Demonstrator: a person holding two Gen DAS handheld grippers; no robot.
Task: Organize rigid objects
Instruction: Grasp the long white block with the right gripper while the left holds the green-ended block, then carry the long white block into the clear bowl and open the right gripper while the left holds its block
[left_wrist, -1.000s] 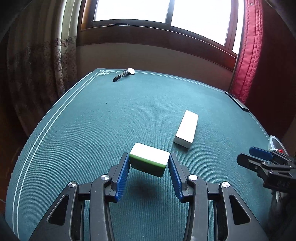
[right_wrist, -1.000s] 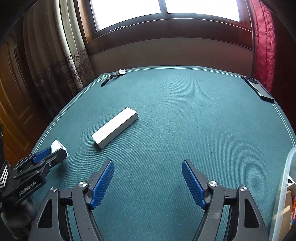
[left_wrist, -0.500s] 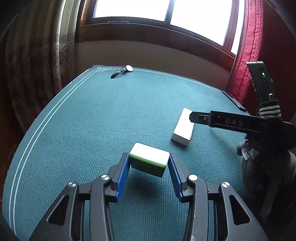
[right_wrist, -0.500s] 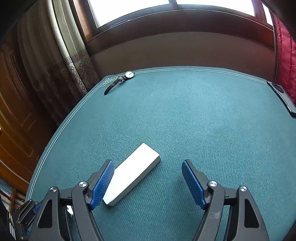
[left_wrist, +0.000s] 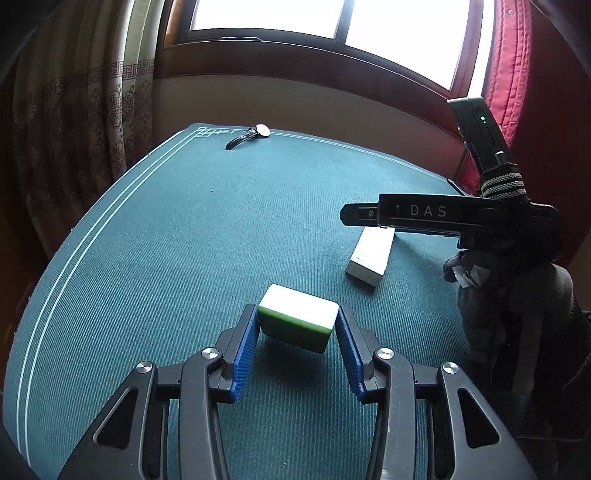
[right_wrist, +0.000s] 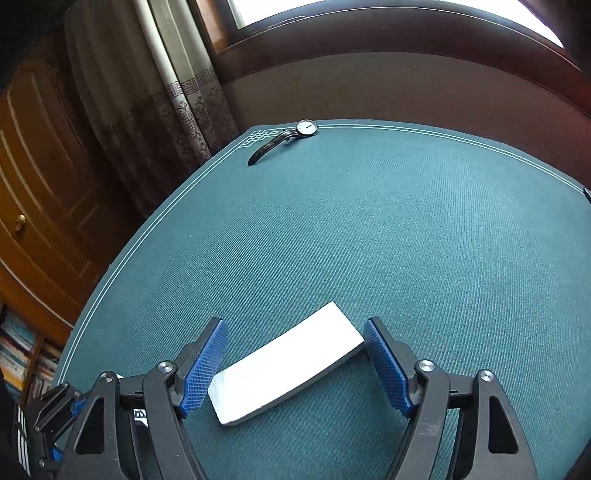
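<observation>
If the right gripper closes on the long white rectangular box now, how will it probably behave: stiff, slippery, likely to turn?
The long white rectangular box looks stiff: its edges are straight and crisp. It lies diagonally between the open right gripper, so closing pads would probably swivel it first. Its smooth faces may slip slightly, though the ribbed blue pads should help.

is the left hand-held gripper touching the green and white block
Touching. In the left wrist view both blue pads of the left hand-held gripper press the sides of the green and white block, lifted above its shadow.
</observation>
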